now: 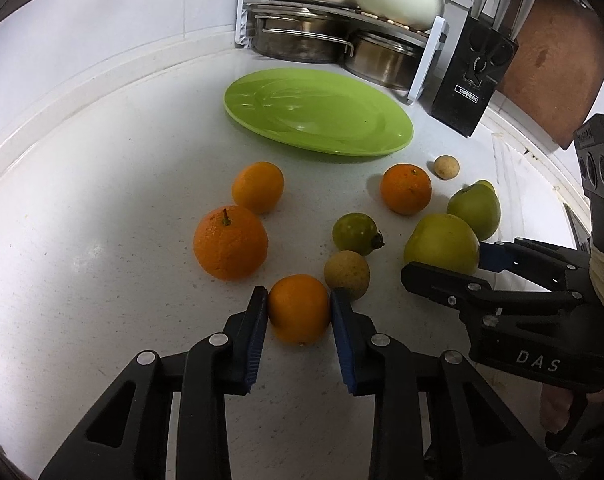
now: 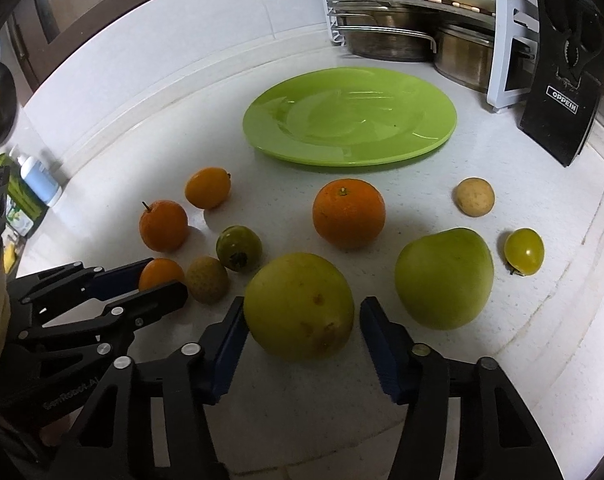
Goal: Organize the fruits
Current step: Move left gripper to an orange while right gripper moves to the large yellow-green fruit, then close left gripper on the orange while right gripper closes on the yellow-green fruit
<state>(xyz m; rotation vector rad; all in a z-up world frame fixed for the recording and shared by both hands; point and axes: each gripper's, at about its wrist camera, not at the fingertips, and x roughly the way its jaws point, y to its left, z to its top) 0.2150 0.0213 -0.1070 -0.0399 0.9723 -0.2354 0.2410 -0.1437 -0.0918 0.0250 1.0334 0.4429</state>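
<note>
Several fruits are scattered on the white counter [image 1: 101, 280] before an empty green plate [image 1: 318, 112]; a brown fruit [image 1: 346, 275] is seen just beside the right pad [image 1: 344, 336] of the left gripper [image 1: 299, 334], whose fingers are pressed on a small orange [image 1: 299, 308]; the right gripper [image 2: 302, 354], tilted downward, is set narrowly around a yellow-green apple [image 2: 299, 306], a sliver of gap being visible at its right pad; pots [image 1: 302, 38] on a rack and a black knife block [image 1: 472, 80] are ranged along the tiled wall.
</note>
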